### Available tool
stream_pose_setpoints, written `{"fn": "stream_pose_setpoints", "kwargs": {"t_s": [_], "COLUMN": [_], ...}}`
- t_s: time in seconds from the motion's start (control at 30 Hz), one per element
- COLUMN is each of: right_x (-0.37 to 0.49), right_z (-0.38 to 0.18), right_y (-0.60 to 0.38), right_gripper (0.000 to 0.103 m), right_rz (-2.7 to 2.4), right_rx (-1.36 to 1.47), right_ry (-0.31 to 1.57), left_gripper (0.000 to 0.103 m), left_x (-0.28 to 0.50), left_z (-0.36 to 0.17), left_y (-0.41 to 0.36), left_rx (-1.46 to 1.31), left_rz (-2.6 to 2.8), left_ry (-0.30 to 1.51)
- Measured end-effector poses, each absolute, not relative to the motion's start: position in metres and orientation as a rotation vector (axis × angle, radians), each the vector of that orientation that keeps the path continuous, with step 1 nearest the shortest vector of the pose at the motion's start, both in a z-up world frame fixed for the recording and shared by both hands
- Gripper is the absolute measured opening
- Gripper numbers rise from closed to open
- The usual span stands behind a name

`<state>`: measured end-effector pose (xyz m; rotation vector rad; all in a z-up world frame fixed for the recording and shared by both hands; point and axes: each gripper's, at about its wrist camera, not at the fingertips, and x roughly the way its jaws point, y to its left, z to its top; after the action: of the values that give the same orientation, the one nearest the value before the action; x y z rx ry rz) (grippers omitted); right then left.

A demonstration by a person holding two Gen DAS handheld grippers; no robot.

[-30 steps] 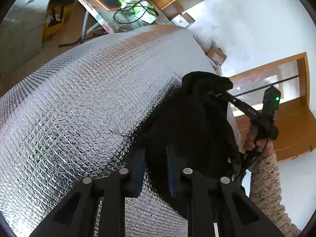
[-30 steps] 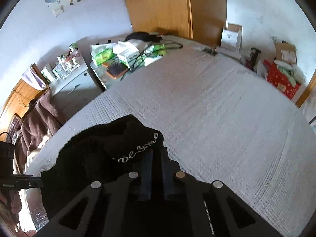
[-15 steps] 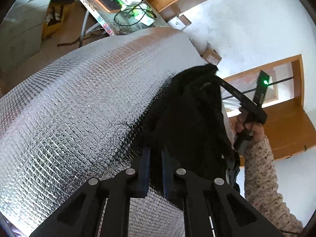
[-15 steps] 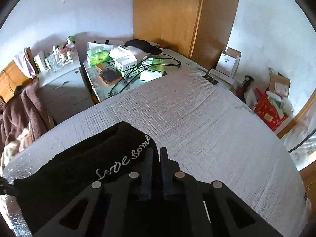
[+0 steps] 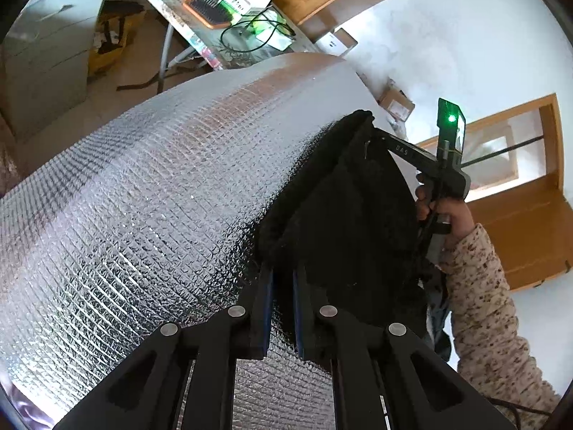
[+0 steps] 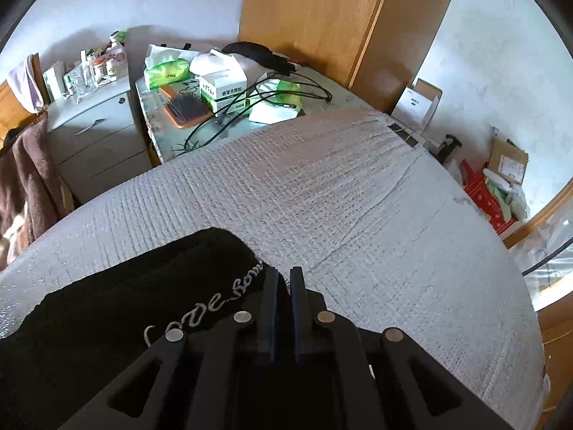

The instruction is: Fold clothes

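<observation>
Left gripper (image 5: 283, 276) nearest the lens: jaws drawn close together, pinching an edge of the black garment (image 5: 343, 222). Cloth fills the narrow gap between the blue pads. Right gripper (image 6: 283, 279) likewise clamped on the opposite end of the same edge, just past the white script lettering (image 6: 200, 313). Judged reason for the two-point hold: the edge is pulled taut between the hands so the cloth hangs or lays flat, ready to be spread or folded over.

Garment sits at the near side of the silver quilted mat (image 5: 143, 197), part of it over the mat, the rest draped off the near edge. Left view shows the person's right hand (image 5: 444, 211) and speckled sleeve (image 5: 483, 304) gripping the tool handle, green light on.

Beyond the mat: cluttered side table (image 6: 154, 107) with hairbrush (image 6: 186, 109), wooden wardrobe (image 6: 322, 18).

Change from a second ago: left jaws stood apart then, now shut on cloth; bunched garment now stretched straighter, lettering laid out in a line.
</observation>
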<state>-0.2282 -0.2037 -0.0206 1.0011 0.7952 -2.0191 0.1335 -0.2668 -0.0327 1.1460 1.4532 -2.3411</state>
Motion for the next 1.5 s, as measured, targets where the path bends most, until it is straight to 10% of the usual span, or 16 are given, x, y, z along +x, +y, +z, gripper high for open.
{"fn": "stream_pose_setpoints", "kwargs": {"t_s": [0.43,0.97,1.5], "right_x": [-0.245,-0.119,0.049], "right_z": [0.044,0.029,-0.009], "right_y": [-0.099,-0.041,-0.094], "right_gripper": [0.011,0.014,0.047], "right_rz": [-2.137,-1.960,-1.692], "right_rx": [1.096,1.102,1.006], "right_ry": [0.434,0.427,0.584], "left_gripper": [0.015,0.029,0.030], "left_x": [0.139,0.011,-0.024], "left_z": [-0.008,0.027,-0.008], "left_y": [-0.275,-0.290,-0.278], "left_rx": [1.129,1.287,1.575], "left_rz": [-2.351,-2.631,-2.613], "left_ry": [1.340,1.006,0.956]}}
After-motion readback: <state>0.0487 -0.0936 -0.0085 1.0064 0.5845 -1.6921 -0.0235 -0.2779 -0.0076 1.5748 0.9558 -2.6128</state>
